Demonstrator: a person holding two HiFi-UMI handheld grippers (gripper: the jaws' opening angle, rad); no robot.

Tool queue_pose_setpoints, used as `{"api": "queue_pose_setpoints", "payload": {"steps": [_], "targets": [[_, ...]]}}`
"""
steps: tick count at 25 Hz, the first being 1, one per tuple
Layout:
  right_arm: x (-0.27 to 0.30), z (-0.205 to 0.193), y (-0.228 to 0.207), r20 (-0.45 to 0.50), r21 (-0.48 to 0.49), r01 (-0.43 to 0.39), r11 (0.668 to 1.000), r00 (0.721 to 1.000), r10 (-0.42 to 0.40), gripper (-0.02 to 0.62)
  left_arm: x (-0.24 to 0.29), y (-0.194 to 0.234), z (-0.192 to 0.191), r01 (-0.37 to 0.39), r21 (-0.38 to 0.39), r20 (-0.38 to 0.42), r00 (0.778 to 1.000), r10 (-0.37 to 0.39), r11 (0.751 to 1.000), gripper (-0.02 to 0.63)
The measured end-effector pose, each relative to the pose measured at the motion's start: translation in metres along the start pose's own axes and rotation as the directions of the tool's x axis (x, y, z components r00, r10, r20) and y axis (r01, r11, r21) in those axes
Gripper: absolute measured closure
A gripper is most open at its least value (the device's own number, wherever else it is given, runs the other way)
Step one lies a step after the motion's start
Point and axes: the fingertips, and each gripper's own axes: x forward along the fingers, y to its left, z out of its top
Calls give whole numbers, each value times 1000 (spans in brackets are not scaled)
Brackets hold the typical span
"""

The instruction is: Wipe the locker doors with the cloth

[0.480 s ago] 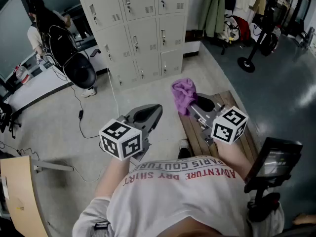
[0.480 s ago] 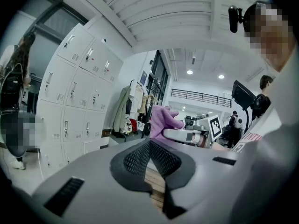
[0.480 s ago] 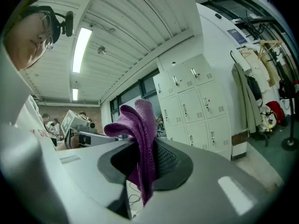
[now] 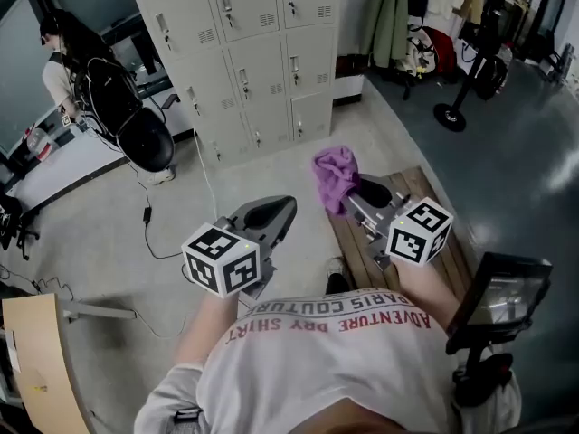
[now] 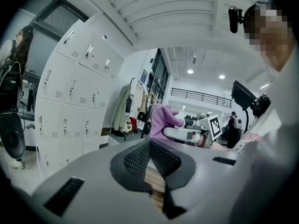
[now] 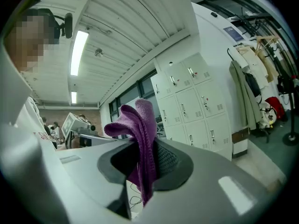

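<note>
Pale concrete floor [image 4: 271,165] separates the person from the bank of light grey metal locker doors [image 4: 258,57], which fills the upper middle of the head view.

The right gripper [image 6: 142,146] has its jaws clamped on the purple terry cloth [image 6: 140,120]. A fold is pinched between the dark ribbed pads, a bunch stands up above the jaws and a tail hangs below them. That leaves loose fabric out front, which should make a soft wiping face once it is pressed to a door. In the head view the cloth sits at centre frame, just ahead of that gripper and well apart from the lockers.

The left gripper [image 5: 150,143] has its jaw tips pressed together with nothing between them. Only a brown slatted wooden bench [image 4: 351,242] shows through the gap below the tips. It rides lower left of centre in the head view, beside the right one, and looks like a spare hand carried along, not a working one.

Both grippers point towards the lockers but touch none of them, so wiping has not begun. The next move calls for closing that gap first.
</note>
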Motion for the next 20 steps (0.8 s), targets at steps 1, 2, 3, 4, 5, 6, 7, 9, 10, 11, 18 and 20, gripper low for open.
{"api": "queue_pose_setpoints", "payload": {"steps": [1,2,3,4,5,6,7,9,10,11,18,20], "targets": [[2,1,-3,0,4,1,1000,1000,-1,523,3,3,1,0,-5,-1,1000,0,1000,606],[4,3,-7,-1,8,2,1000,1000,-2,523,6,7,2,0,-10,-3,1000,0,1000,606],[7,4,-12,-1,13,3,1000,1000,-3,523,11,11,4,2,-15,-5,1000,-2,1000,606],[9,4,-18,-2,20,4,1000,1000,-4,523,17,16,5,4,-21,-8,1000,-4,1000,606],[12,4,-26,-4,27,5,1000,1000,-5,523,24,21,5,8,-28,-12,1000,-8,1000,606],[13,3,-34,-6,35,7,999,1000,-6,522,33,25,4,12,-35,-16,1000,-13,999,606],[15,2,-43,-9,45,9,999,1000,-8,523,42,30,3,17,-43,-22,1000,-18,999,606],[20,-1,-65,-19,65,12,998,1000,-11,523,63,41,0,26,-62,-37,999,-29,998,606],[23,-2,-77,-24,74,14,997,1000,-12,522,75,47,0,30,-71,-44,998,-33,997,606],[27,-2,-89,-30,79,15,997,999,-13,522,87,55,0,32,-80,-51,998,-36,996,606],[69,33,-192,-37,37,1,999,999,1,522,188,118,45,42,-76,-38,998,-45,996,606],[78,52,-221,-21,25,-12,1000,1000,13,522,218,130,68,42,-56,-24,999,-43,998,606]]}}
